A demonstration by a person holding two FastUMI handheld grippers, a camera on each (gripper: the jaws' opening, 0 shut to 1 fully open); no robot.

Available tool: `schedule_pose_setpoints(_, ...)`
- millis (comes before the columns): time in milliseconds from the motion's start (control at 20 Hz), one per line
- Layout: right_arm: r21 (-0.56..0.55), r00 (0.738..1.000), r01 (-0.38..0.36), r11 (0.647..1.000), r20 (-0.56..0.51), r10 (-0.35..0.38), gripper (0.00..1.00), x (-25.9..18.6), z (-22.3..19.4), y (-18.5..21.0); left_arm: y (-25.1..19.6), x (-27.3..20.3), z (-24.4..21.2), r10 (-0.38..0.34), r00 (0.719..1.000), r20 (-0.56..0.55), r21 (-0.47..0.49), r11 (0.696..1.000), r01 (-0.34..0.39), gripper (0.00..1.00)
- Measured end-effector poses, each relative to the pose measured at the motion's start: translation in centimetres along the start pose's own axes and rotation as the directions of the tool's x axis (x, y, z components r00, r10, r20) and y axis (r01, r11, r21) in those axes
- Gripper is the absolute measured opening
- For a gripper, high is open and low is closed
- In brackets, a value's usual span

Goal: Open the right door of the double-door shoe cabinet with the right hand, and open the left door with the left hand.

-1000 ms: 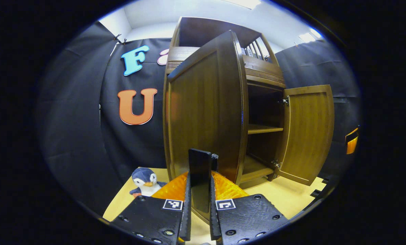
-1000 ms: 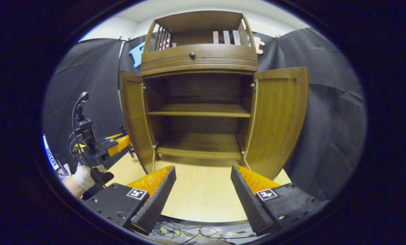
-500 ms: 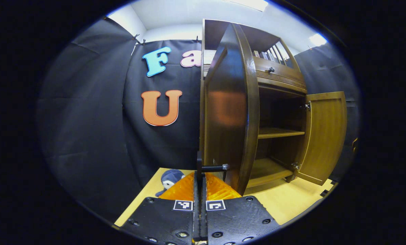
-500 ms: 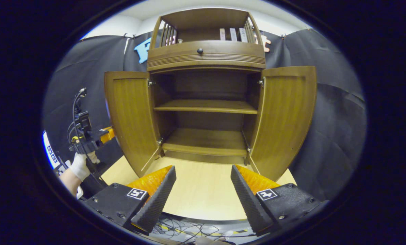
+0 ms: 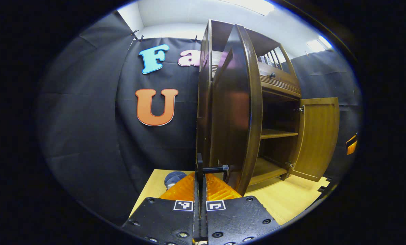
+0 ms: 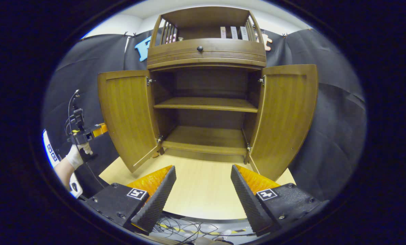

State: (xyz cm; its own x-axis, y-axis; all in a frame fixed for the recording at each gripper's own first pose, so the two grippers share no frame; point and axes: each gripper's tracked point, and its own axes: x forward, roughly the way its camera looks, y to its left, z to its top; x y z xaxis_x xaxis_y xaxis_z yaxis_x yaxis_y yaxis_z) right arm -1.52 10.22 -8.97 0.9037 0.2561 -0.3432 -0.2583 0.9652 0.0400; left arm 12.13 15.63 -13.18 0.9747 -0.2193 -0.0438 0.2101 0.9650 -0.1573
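Note:
The brown wooden shoe cabinet (image 6: 206, 54) stands with both doors swung out, showing two bare shelves. In the left gripper view the left door (image 5: 237, 112) is seen nearly edge-on, and my left gripper (image 5: 199, 180) is shut on its thin black handle (image 5: 213, 168). In the right gripper view that same gripper (image 6: 87, 132) is held by a gloved hand (image 6: 75, 158) behind the left door (image 6: 124, 112). The right door (image 6: 286, 112) hangs wide with nothing touching it. My right gripper (image 6: 203, 190) is open, low over the pale floor board in front of the cabinet.
A plush penguin (image 5: 174, 177) lies on the pale board (image 6: 203, 200) left of the cabinet, behind the left door. Loose cables (image 6: 185, 233) run along the board's near edge. A drawer with a dark knob (image 6: 199, 48) and several books (image 6: 233, 32) sit above the doors.
The left door has swung further outward, pulled by my left gripper on its handle. The gloved hand moved left with it. My right gripper has stayed in place, open.

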Motion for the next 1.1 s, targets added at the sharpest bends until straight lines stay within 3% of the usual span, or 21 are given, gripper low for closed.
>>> schedule_pose_setpoints(250, -0.007, 1.0, -0.017, 1.0, 0.017, 0.017, 1.0, -0.1, 1.1, 0.0, -0.3, -0.2, 0.0, -0.058, 0.998, -0.016, -0.022, 0.998, 0.058, 0.0)
schedule_pose_setpoints(650, -0.006, 0.999, 0.013, 1.0, 0.052, -0.012, 1.0, 0.0, 2.4, -1.9, -0.6, -2.4, 0.5, 0.002, 0.998, -0.069, 0.035, 0.999, 0.0, 0.0)
schedule_pose_setpoints(850, 0.014, 0.996, 0.03, 0.999, 0.08, -0.031, 1.0, 0.3, 3.4, -2.9, -0.1, -5.5, 1.7, 0.08, 0.994, -0.076, 0.062, 0.995, -0.075, 0.55)
schedule_pose_setpoints(1050, 0.013, 0.991, 0.054, 0.998, 0.123, -0.055, 1.0, 0.1, 5.0, -3.8, -0.1, -9.3, 6.4, 0.219, 0.976, -0.015, 0.136, 0.967, -0.215, 0.97)
schedule_pose_setpoints(1100, 0.013, 0.988, 0.059, 0.998, 0.139, -0.06, 1.0, -0.1, 5.6, -4.1, -0.6, -9.9, 7.7, 0.237, 0.971, 0.007, 0.133, 0.963, -0.236, 0.97)
